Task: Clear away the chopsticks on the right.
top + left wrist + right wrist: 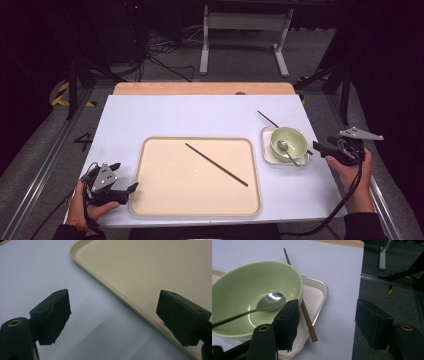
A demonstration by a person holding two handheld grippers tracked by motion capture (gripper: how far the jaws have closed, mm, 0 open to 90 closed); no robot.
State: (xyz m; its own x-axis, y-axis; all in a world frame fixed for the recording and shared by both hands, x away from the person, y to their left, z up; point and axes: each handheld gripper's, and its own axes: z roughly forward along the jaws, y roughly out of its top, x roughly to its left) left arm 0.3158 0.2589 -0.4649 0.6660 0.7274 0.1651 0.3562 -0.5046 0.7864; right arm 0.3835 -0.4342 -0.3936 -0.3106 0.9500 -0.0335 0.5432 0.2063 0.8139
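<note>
A beige tray lies mid-table with one brown chopstick slanting across it. To its right, a small white dish holds a green bowl with a metal spoon resting inside. A second chopstick runs behind the bowl and across the dish. My left gripper is open, straddling the tray's left rim near the front corner. My right gripper is open just right of the dish, holding nothing.
The pale table ends close behind my right gripper, with grey floor beyond that edge. A wooden strip borders the far side. A white metal stand and cables sit on the floor behind the table.
</note>
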